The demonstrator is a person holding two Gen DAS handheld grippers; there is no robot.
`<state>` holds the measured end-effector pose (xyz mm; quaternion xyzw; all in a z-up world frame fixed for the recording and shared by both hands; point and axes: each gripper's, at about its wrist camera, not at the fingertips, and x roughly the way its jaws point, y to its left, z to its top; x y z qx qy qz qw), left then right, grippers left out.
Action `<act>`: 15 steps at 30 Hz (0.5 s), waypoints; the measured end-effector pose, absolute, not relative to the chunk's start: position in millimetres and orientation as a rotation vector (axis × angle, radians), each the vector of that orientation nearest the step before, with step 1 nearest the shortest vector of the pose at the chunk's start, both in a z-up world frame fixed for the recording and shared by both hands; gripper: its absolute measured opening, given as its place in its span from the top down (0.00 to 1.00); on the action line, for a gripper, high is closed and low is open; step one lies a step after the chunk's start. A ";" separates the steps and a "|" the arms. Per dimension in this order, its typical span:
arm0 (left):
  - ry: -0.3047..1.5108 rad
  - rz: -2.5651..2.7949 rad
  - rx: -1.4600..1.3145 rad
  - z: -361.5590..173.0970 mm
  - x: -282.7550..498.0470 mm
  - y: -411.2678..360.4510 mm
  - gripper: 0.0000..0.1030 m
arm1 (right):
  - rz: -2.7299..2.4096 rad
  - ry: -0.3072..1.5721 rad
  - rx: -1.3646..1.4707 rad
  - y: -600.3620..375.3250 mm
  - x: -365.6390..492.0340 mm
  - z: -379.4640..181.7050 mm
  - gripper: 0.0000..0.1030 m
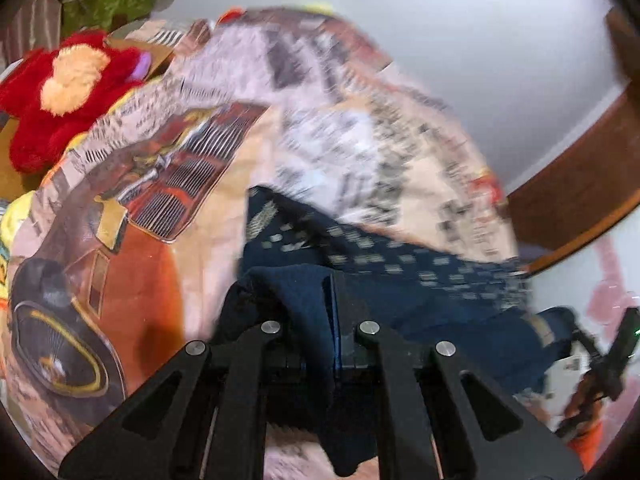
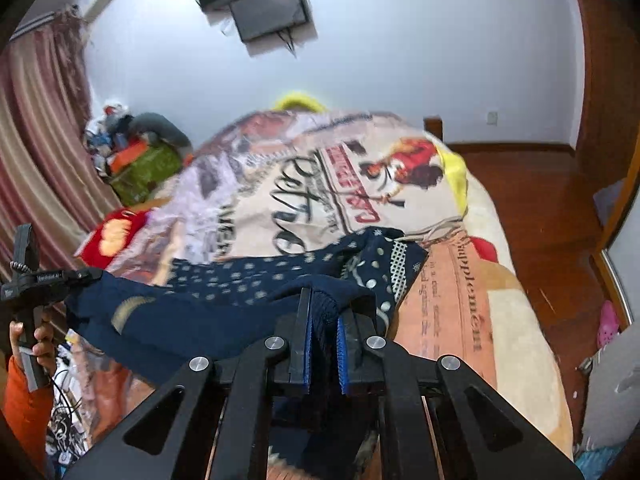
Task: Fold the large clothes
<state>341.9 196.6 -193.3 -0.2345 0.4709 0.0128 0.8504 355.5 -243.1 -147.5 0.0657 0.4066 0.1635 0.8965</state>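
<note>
The navy garment [image 2: 224, 300] is pinched by both closed grippers [image 1: 334, 284] [image 2: 324, 304], stretched between 2 edges, apparently for folding over the bed [image 2: 460, 280].

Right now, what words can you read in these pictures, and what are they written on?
"Supplement" runs down the orange panel of the printed blanket in the right wrist view.
The big black cursive and red lettering there are too blurred to read.
In the left wrist view the newsprint-style text on the blanket is too blurred to read.
</note>
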 end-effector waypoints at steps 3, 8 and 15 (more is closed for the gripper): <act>1.060 0.066 -0.451 -228.6 362.2 197.4 0.92 | 0.337 0.904 0.139 -240.5 386.3 -171.2 0.93; 1.110 0.082 -0.446 -267.4 377.0 201.6 0.91 | 0.342 0.975 0.149 -237.5 416.8 -202.5 0.93; 1.095 0.061 -0.306 -251.4 372.9 190.1 0.88 | 0.405 1.012 0.085 -235.6 426.5 -204.6 0.93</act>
